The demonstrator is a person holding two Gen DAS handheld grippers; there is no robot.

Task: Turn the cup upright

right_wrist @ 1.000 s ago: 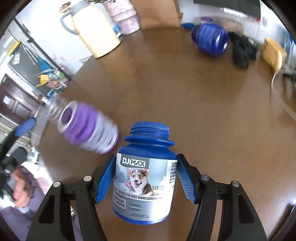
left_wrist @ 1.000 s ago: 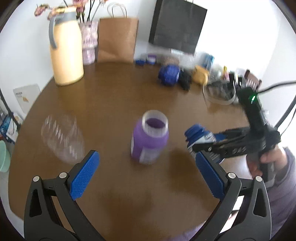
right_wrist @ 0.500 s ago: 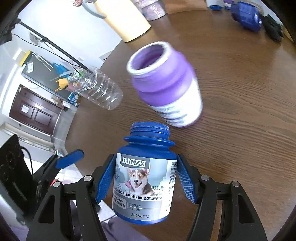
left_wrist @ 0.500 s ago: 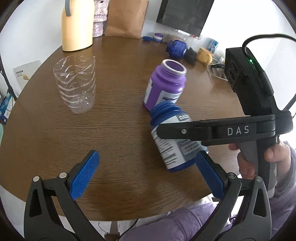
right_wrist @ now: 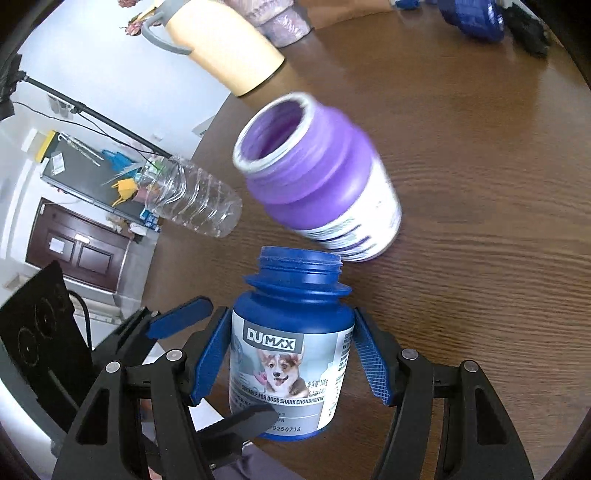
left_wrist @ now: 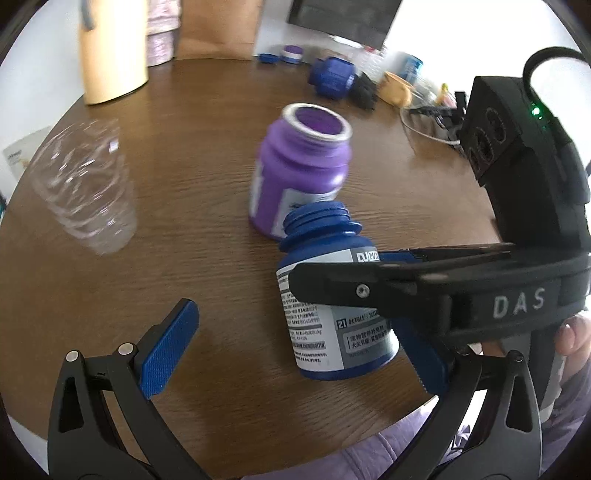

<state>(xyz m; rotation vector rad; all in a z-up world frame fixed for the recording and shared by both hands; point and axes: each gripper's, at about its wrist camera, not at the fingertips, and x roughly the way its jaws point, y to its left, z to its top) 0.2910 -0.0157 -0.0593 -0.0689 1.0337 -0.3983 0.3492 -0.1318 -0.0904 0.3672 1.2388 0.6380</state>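
Note:
A blue DUMAX jar (right_wrist: 291,354), mouth up and lid off, stands upright or slightly tilted at the table's near edge. My right gripper (right_wrist: 291,356) is shut on its label, one blue pad on each side. In the left wrist view the same jar (left_wrist: 332,314) sits between the wide-apart fingers of my open left gripper (left_wrist: 295,347), and the right gripper (left_wrist: 332,273) crosses in front from the right. Just behind it an open purple jar (left_wrist: 299,177) (right_wrist: 325,184) stands upright. A clear plastic bottle (left_wrist: 85,192) (right_wrist: 192,199) stands to the left.
A yellow jug (left_wrist: 110,55), a brown paper bag (left_wrist: 218,29) and a second blue jar (left_wrist: 332,77) lying down sit at the table's far side, with cables and small items at the back right. A hand (left_wrist: 572,332) holds the right gripper. The round table's edge (left_wrist: 332,435) is close.
The right gripper has carried the blue jar from the right down to the near edge, beside the purple jar. The left gripper has closed in around it, still open.

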